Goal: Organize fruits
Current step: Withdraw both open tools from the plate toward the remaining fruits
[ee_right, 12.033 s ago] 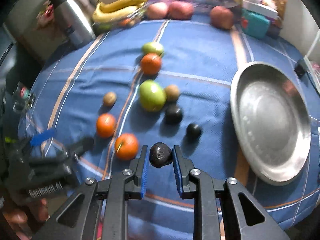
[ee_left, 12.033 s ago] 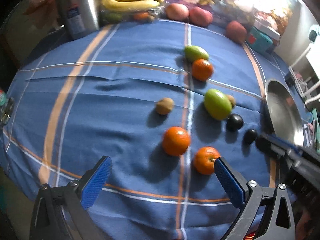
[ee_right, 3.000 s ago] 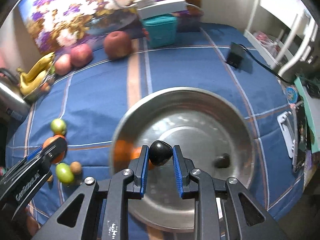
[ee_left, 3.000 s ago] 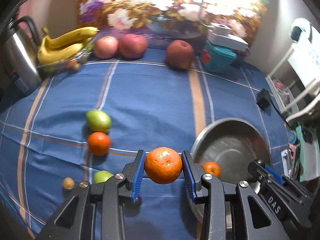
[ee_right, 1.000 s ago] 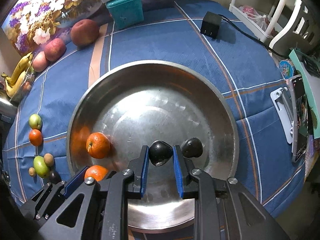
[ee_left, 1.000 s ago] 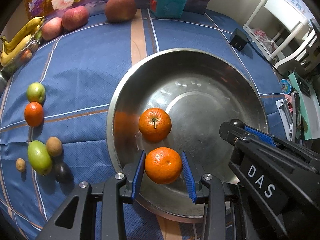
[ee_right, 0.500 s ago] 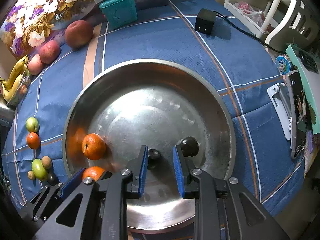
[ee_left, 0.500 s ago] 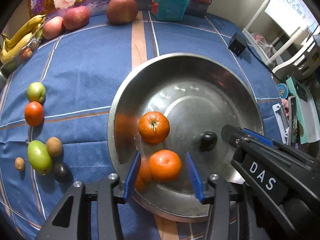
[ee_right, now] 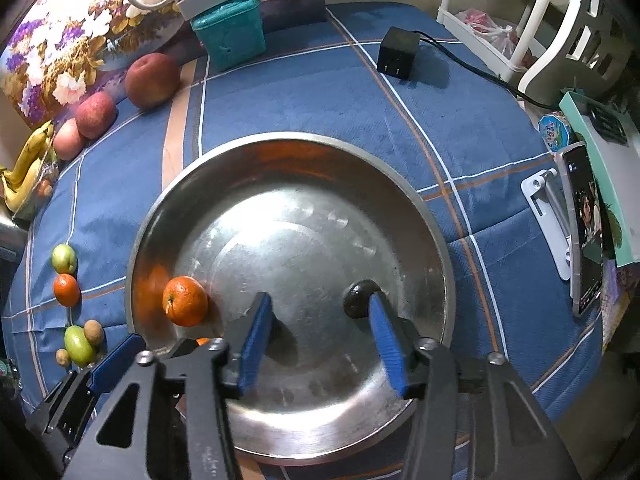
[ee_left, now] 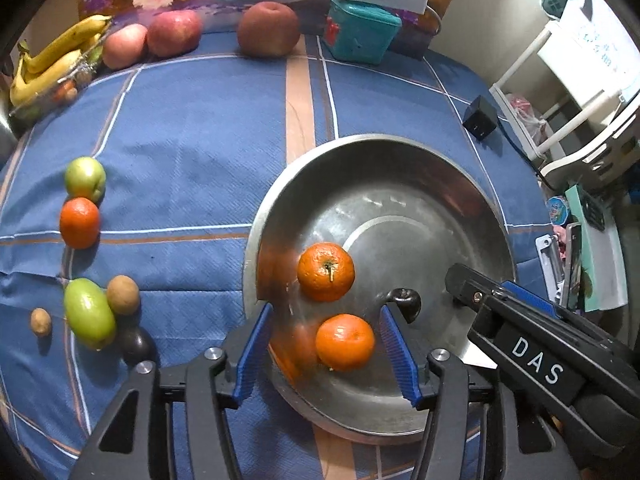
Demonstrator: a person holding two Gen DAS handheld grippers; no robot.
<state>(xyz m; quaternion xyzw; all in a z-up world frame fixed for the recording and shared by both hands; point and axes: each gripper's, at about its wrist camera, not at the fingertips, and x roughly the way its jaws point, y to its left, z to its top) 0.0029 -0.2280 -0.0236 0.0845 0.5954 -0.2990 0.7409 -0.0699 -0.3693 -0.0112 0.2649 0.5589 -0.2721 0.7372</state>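
Observation:
A steel bowl on the blue cloth holds two oranges and dark fruit. My left gripper hangs over the bowl's near side with its jaws opening. An orange lies in the bowl between its blue pads, clear of both. The second orange rests just behind it. My right gripper has its jaws opening above the bowl floor, and no pad presses on anything. One dark fruit lies beside its right finger. A dark patch by its left finger may be fruit or shadow.
On the cloth to the left lie two green fruits, an orange, a kiwi, a small brown fruit and a dark fruit. Apples, bananas, a teal box and a charger sit behind.
Both grippers have opened. The left one let go of its orange, which now rests in the bowl. The right one dropped its dark fruit onto the bowl floor.

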